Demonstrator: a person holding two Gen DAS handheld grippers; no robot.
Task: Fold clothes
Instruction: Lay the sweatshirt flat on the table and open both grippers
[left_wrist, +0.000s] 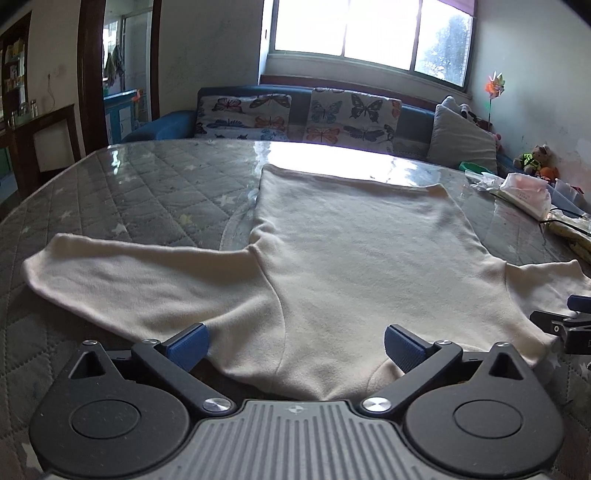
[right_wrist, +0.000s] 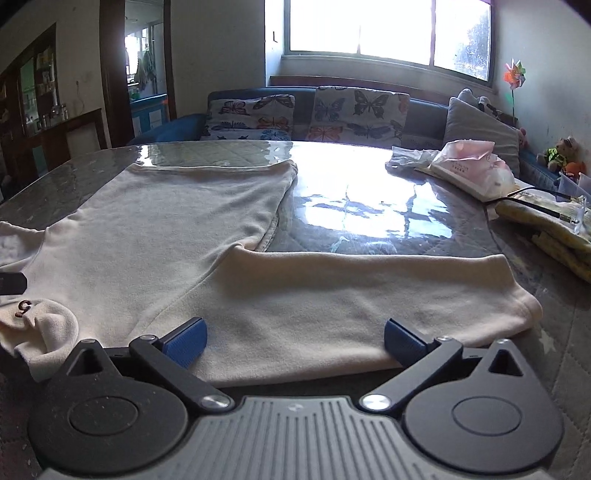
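Note:
A cream long-sleeved top (left_wrist: 351, 251) lies spread flat on the quilted table (left_wrist: 147, 184), hem toward the window, sleeves out to both sides. My left gripper (left_wrist: 295, 347) stands wide open over the near left shoulder, its blue pads (left_wrist: 188, 345) apart with only flat cloth below. In the right wrist view the same top (right_wrist: 177, 214) shows its right sleeve (right_wrist: 369, 291) stretched to the right. My right gripper (right_wrist: 295, 341) is wide open above that sleeve's near edge, holding nothing. The collar (right_wrist: 40, 325) lies at the lower left. Part of the right gripper (left_wrist: 569, 325) shows at the left view's right edge.
A tissue pack (right_wrist: 469, 170) and a folded yellow cloth (right_wrist: 554, 229) with a black cable lie on the table's right side. A glossy clear cover (right_wrist: 369, 206) tops the table. A blue sofa (left_wrist: 295, 114) with butterfly cushions stands behind, under the window.

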